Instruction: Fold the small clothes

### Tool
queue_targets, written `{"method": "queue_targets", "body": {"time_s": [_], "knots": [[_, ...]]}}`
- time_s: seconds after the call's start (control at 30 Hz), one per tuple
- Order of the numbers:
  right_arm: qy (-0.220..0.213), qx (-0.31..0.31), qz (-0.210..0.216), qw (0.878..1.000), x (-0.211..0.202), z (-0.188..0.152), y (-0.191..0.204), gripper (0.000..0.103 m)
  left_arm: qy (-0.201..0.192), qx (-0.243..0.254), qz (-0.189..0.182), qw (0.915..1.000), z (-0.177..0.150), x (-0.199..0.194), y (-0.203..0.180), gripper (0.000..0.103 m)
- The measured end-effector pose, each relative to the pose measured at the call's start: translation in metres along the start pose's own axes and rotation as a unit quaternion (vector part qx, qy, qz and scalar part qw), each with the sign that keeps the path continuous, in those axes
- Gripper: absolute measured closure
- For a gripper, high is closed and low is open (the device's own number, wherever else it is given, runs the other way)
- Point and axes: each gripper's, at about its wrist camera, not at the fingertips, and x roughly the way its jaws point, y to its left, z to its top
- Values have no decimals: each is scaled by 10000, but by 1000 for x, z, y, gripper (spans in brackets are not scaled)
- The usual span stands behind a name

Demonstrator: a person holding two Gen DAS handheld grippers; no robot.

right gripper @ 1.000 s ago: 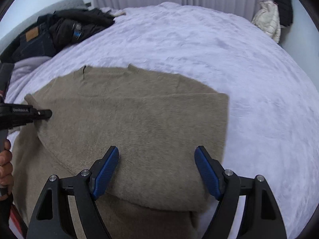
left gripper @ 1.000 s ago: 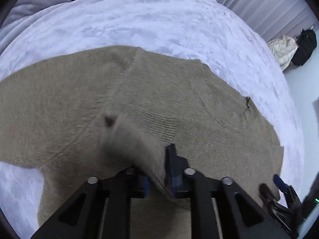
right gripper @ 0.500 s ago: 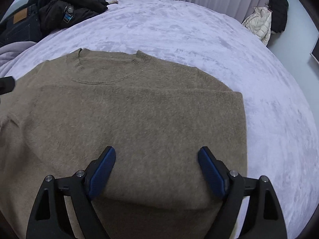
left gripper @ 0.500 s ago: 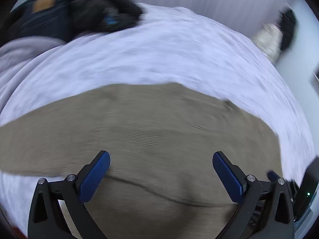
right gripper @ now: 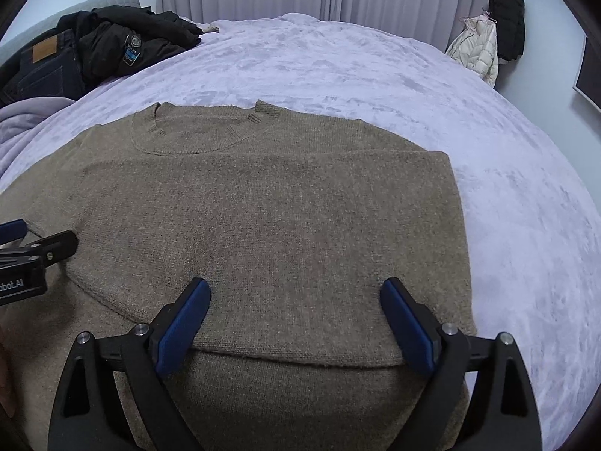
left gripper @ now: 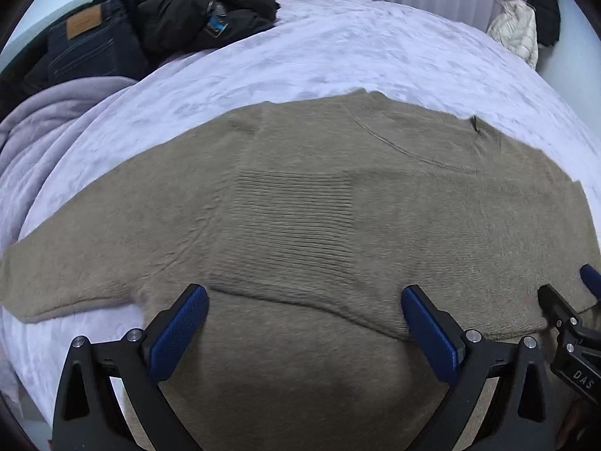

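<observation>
Blue pads are seen on both tools, and both stand apart with nothing clamped. The left tool (left gripper: 304,323) is spread wide above the sweater (left gripper: 319,206), and only knit lies under the gap. The jaws of the right tool (right gripper: 295,319) are opening, and no cloth is pinched between them; they hang over a folded edge (right gripper: 300,359) of the same sweater.

The sweater is laid flat on the bed (right gripper: 375,75), with the collar (right gripper: 195,131) at the far side. One sleeve (left gripper: 75,263) is stretched out to the left, and its ribbed cuff (left gripper: 296,203) seems to be laid back across the body.

For a good fold, the loose sleeve is probably to be taken next. It should be gripped close to its edge, through one layer only, and carried over without dragging the layers below. Wrinkles should be smoothed before release.

The near hem is hidden under the tools. The end of the left sleeve is cut off by the frame. Dark clothes (right gripper: 112,49) are piled far back and are hard to tell apart.
</observation>
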Motion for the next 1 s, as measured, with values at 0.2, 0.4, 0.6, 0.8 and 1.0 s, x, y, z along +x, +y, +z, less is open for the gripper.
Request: {"method": "queue_targets", "body": {"time_s": [0.2,0.4,0.6,0.8,1.0], "knots": [[144,321,290,9990,-6,26,4,9,-297,-288,-356,9985,23,-12,-11,0],[394,-299,189,9986,21,31,26,9,219,192,116,9995,21,33,-25,0],[151,257,118,9995,10,15,1,7,66,-1138,323,9930,9,4,73,0],[62,-6,-78,10000,15,11,12,1,-8,-3795,-301,9247,-50,-1,247,0],[40,9,-47,10000,14,10,10,1,-672,-5112,-924,8518,-93,-7,372,0]]}}
